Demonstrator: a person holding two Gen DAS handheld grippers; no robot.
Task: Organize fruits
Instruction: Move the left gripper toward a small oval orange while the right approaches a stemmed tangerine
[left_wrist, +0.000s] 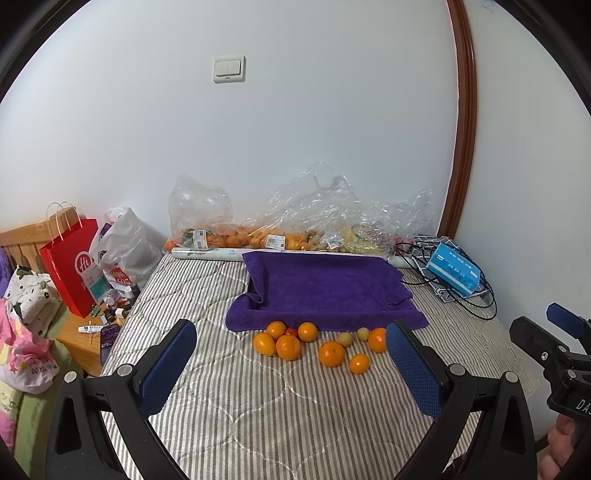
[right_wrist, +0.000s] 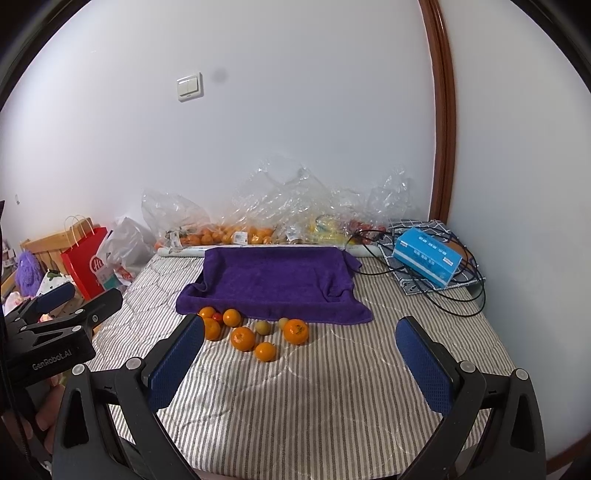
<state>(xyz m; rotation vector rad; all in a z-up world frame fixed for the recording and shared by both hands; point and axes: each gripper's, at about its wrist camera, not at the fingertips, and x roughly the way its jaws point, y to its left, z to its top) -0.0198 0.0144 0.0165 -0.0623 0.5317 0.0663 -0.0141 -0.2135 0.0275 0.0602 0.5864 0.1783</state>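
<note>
Several oranges (left_wrist: 331, 353) (right_wrist: 243, 338) lie loose on the striped bedcover just in front of a purple towel (left_wrist: 325, 288) (right_wrist: 277, 282) draped over a tray shape. Among them sit two small greenish fruits (left_wrist: 345, 339) (right_wrist: 262, 327) and a small red fruit (left_wrist: 291, 331) (right_wrist: 217, 316). My left gripper (left_wrist: 291, 360) is open, held back from the fruit with nothing between its blue pads. My right gripper (right_wrist: 300, 354) is open too, nearer the bed's front, and nothing sits between its pads. Each gripper shows at the edge of the other's view.
Clear plastic bags (left_wrist: 295, 221) (right_wrist: 280, 218) holding more fruit line the wall behind the towel. A blue tissue box (left_wrist: 453, 267) (right_wrist: 426, 256) lies on black cables at the right. A red paper bag (left_wrist: 72, 266) and a cluttered bedside table (left_wrist: 92, 332) stand at the left.
</note>
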